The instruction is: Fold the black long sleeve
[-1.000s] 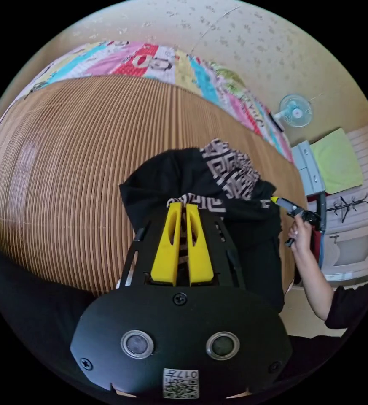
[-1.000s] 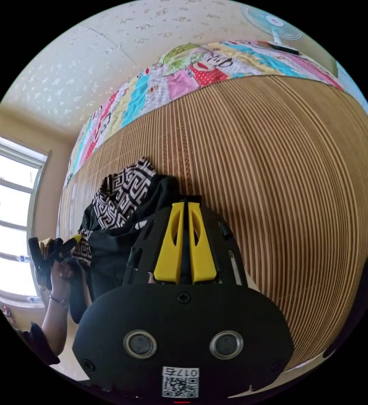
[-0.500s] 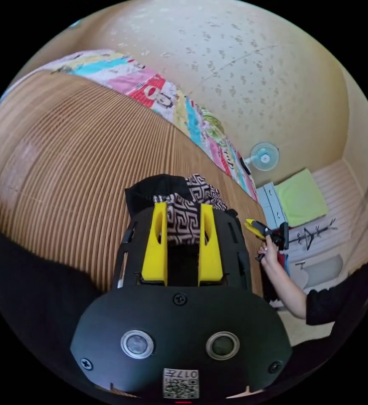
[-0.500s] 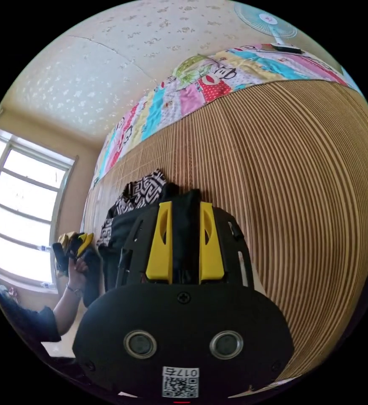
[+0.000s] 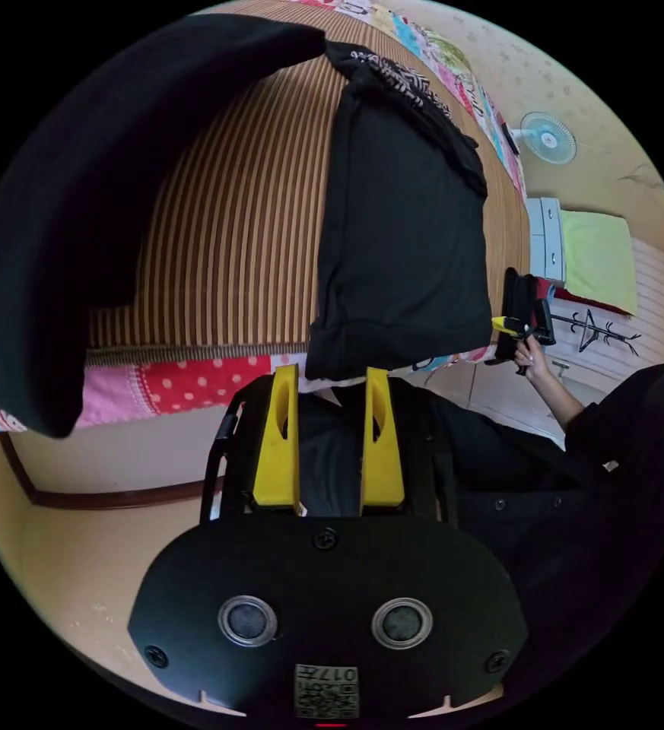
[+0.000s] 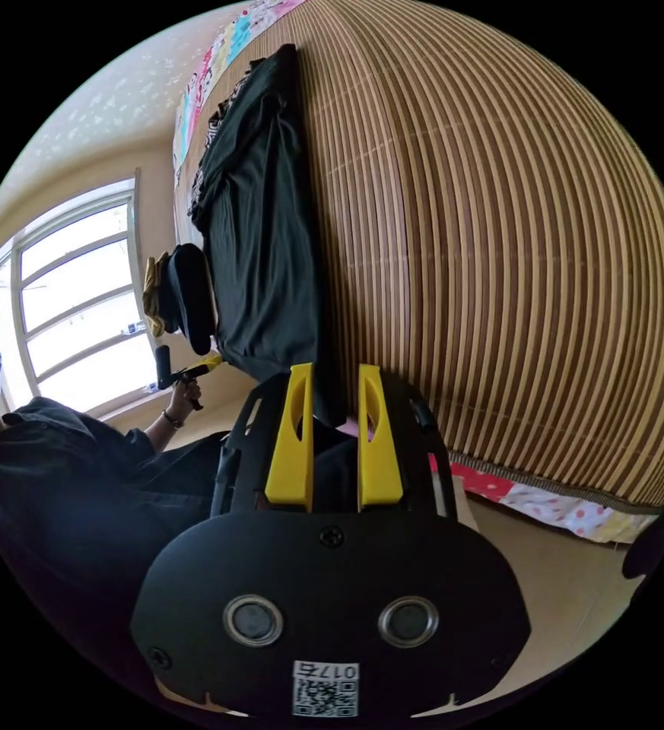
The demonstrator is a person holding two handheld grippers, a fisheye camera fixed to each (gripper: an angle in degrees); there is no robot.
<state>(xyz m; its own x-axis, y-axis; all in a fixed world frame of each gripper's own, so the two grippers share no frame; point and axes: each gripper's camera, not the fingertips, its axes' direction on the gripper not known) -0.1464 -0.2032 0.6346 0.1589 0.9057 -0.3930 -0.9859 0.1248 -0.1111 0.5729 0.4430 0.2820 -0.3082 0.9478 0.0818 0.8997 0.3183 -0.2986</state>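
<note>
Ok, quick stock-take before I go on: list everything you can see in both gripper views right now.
black long sleeve: one, black with a patterned part at its far end, folded flat on the mat near the bed edge
bamboo mat: one, brown striped, covering the bed
quilt: one, multicoloured patchwork with red polka dots, under the mat at the bed edge
fan: one, pale blue, by the far wall
window: one, bright, in the right gripper view
towel: one, yellow-green, past the bed
person's hand: one, holding the right gripper
left gripper: yellow jaws, open, off the bed edge
right gripper: yellow jaws, open, at the shirt's near edge
</note>
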